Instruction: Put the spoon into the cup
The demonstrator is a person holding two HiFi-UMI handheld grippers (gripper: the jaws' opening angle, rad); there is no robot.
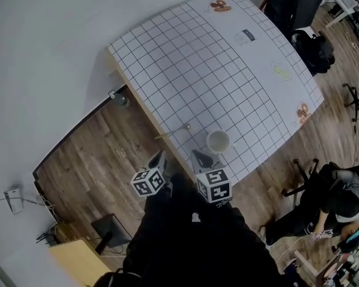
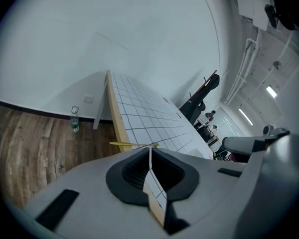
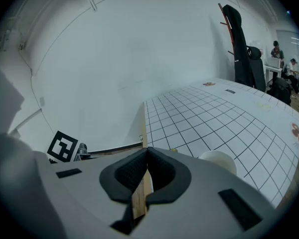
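A white cup (image 1: 219, 141) stands near the front edge of the grid-patterned table (image 1: 227, 70). Left of it lies the spoon (image 1: 173, 131), its yellow handle sticking out over the table's edge. Both grippers hover just short of that edge, each shut with nothing held. In the head view the left gripper (image 1: 160, 158) is below the spoon and the right gripper (image 1: 201, 158) is just below-left of the cup. The left gripper view shows its shut jaws (image 2: 150, 147) right under the spoon (image 2: 132, 144). In the right gripper view the cup (image 3: 218, 161) peeks out right of the shut gripper (image 3: 147, 149).
A water bottle (image 1: 121, 99) stands on the wood floor by the table's left leg. Stickers (image 1: 220, 6) lie on the far part of the table. A seated person (image 1: 341, 196) and black chairs are at the right. A wooden box (image 1: 78, 259) sits bottom left.
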